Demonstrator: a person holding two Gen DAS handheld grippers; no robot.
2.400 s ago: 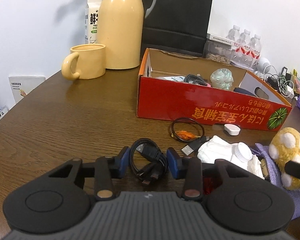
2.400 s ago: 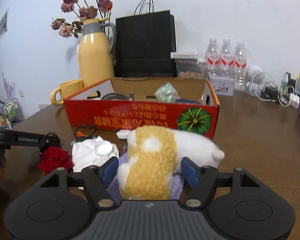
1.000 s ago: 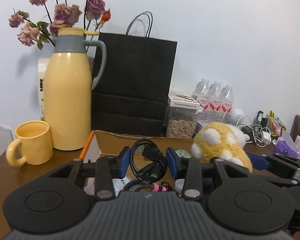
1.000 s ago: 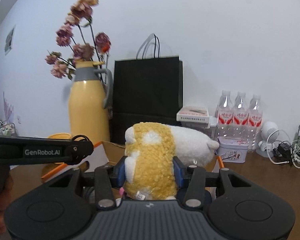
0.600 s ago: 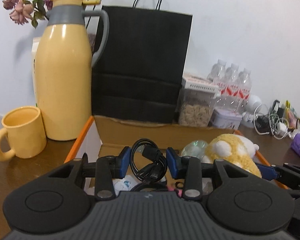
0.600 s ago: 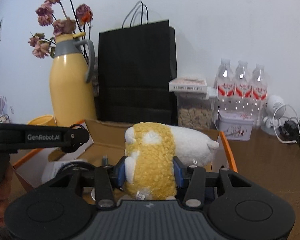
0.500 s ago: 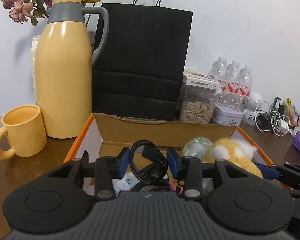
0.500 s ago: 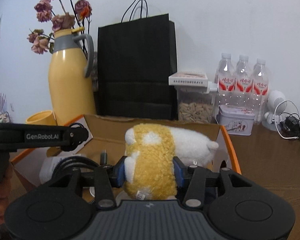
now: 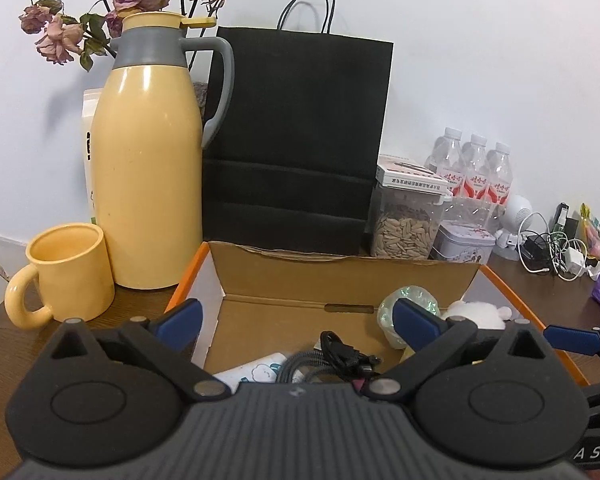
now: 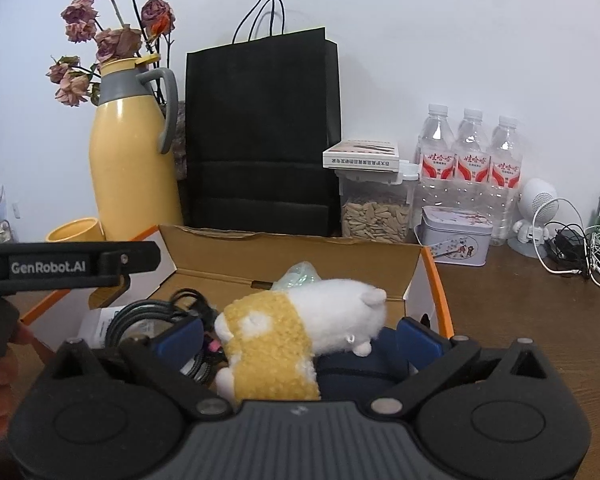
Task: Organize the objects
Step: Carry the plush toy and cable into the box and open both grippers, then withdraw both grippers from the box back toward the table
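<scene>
Release over open orange-edged cardboard box (image 9: 340, 276): both jaws opening, nothing pinched.
Black coiled USB cable (image 9: 346, 354) and yellow-and-white plush toy (image 10: 296, 332) lie inside; lift left gripper (image 9: 296, 318) and right gripper (image 10: 300, 336) straight up, clear of cable loops.

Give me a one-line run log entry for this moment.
left gripper: opening, cable in box | right gripper: opening, plush toy lying in box, unpinched
</scene>
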